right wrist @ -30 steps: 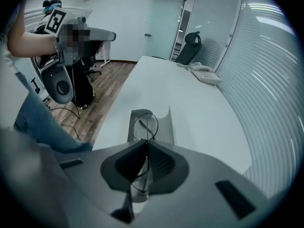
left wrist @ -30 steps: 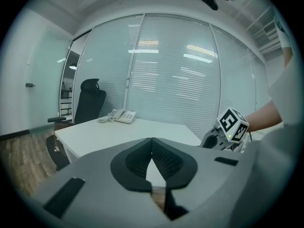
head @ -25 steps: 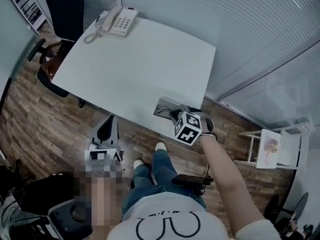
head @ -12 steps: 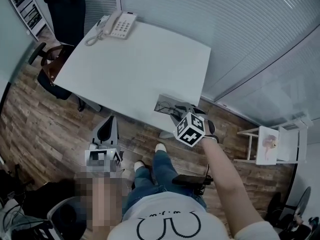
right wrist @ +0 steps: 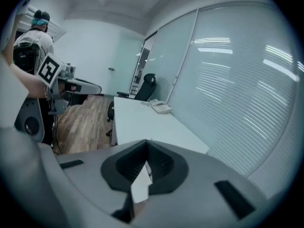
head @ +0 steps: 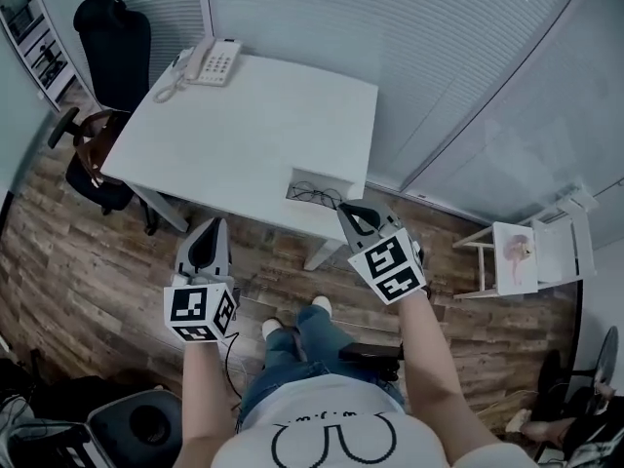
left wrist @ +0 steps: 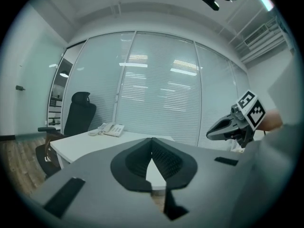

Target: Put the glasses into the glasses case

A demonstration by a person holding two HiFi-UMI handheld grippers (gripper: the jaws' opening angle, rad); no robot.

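We see the right gripper's (head: 353,213) jaws together with nothing between them; they have just been closing. The left gripper's (head: 213,232) jaws also meet at the tips, empty. A second ago the right gripper's tips sat against the glasses case (head: 310,177) at the table's (head: 244,115) near edge. Now they hang just off that edge, clear of the case. The glasses (head: 314,196) lie as thin dark frames inside the open case. The left gripper hovers off the table's near edge.

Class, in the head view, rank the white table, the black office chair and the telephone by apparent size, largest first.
1. white table
2. black office chair
3. telephone, clearly the smallest
All sit at similar distance, so nearness hardly skews this.
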